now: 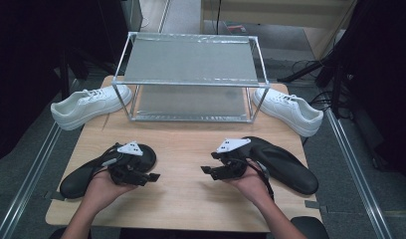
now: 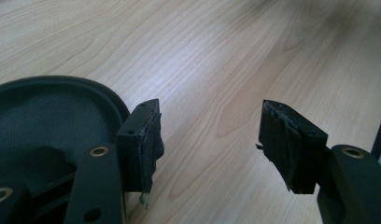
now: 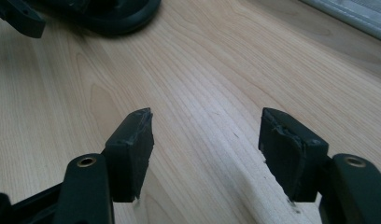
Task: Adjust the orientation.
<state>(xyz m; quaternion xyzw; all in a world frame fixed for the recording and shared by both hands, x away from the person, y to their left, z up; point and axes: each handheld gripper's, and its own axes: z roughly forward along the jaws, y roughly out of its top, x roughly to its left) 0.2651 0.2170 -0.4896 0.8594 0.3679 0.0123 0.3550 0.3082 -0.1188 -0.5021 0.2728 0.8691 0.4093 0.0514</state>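
Both hands are hovering low over the wooden tabletop (image 1: 191, 199), each one carrying a tool. The left tool (image 1: 152, 177) is sitting just beside the left black slipper (image 1: 84, 174), which is lying flat near the tabletop's left front corner with its rounded end toward the rack. In the left gripper view that slipper's (image 2: 44, 116) dark rim is curving right up against the left-hand jaw, while the jaws of the left tool (image 2: 209, 140) are standing wide apart with bare wood between them and nothing gripped.

Over on the other side, the right tool (image 1: 207, 170) is pointing toward the middle of the tabletop, and the right black slipper (image 1: 285, 167) is lying just behind that hand, angled toward the right front corner. The right gripper view is showing the right tool (image 3: 207, 149) with its jaws wide, wood grain alone in the gap; the left slipper (image 3: 118, 16) is sitting at the top of that view, well apart from the jaws.

Farther back, a metal-framed rack (image 1: 191, 79) is standing at the rear of the tabletop, with one white sneaker (image 1: 89, 104) at its left end and another white sneaker (image 1: 288, 109) at its right.
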